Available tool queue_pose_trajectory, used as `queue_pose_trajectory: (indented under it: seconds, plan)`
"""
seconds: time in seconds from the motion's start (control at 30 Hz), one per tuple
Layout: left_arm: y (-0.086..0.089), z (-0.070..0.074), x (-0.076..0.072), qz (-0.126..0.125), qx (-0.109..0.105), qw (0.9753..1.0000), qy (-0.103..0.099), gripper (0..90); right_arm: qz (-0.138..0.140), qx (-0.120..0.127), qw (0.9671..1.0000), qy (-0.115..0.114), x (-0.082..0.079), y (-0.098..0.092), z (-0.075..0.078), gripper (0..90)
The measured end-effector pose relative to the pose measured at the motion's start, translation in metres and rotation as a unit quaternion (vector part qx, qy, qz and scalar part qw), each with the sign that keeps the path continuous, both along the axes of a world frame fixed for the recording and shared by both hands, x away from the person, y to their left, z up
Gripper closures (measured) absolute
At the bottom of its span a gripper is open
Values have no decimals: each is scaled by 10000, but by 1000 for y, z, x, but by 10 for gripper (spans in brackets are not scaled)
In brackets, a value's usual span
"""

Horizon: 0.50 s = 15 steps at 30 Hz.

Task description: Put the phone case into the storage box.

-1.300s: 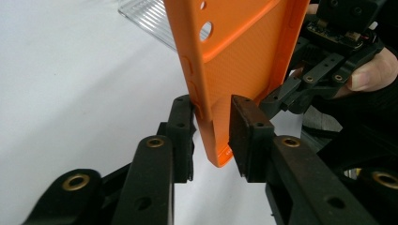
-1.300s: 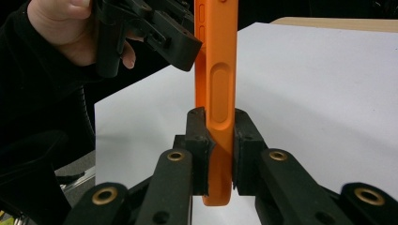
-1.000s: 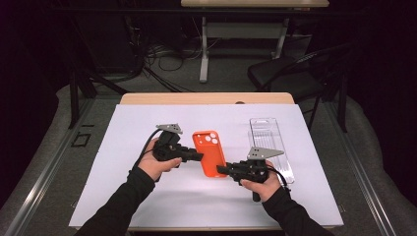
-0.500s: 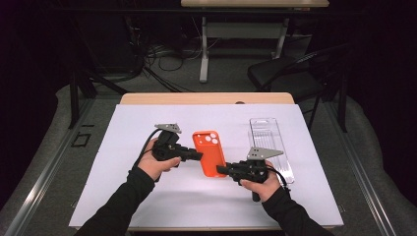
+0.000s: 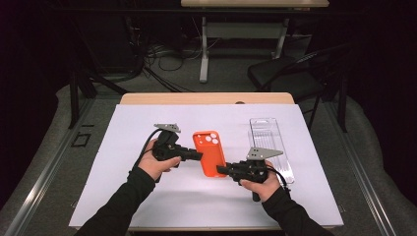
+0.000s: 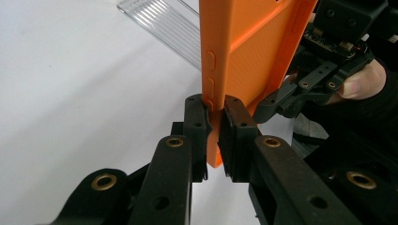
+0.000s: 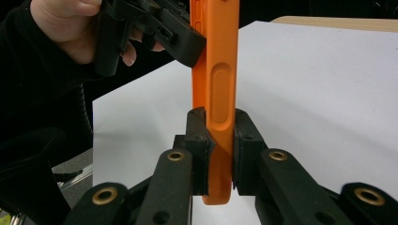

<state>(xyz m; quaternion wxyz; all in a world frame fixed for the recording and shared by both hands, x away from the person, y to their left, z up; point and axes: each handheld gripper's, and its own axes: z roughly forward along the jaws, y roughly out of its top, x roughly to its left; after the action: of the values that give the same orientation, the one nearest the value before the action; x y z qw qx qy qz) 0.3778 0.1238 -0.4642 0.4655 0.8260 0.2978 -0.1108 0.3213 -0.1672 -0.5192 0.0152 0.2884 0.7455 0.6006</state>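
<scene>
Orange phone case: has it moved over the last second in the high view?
No. The orange phone case keeps its place beside the clear plastic tray.

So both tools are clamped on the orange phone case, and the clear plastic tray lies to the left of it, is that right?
Not quite: the clear plastic tray lies to the right of the orange phone case, as the high view shows. The left tool and right tool are indeed both clamped on it.

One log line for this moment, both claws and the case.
left claw: shut on orange phone case | right claw: shut on opposite edge | clear plastic tray: on table, right of case
</scene>
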Motion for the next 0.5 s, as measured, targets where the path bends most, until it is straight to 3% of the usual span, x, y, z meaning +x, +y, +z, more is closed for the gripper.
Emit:
queue_pose_trajectory:
  seconds: [0.5]
  plan:
    - [2, -4, 4, -40, -143, 9997, 180, 826, -22, -1, 10000, 22, 1, 1, -1, 805]
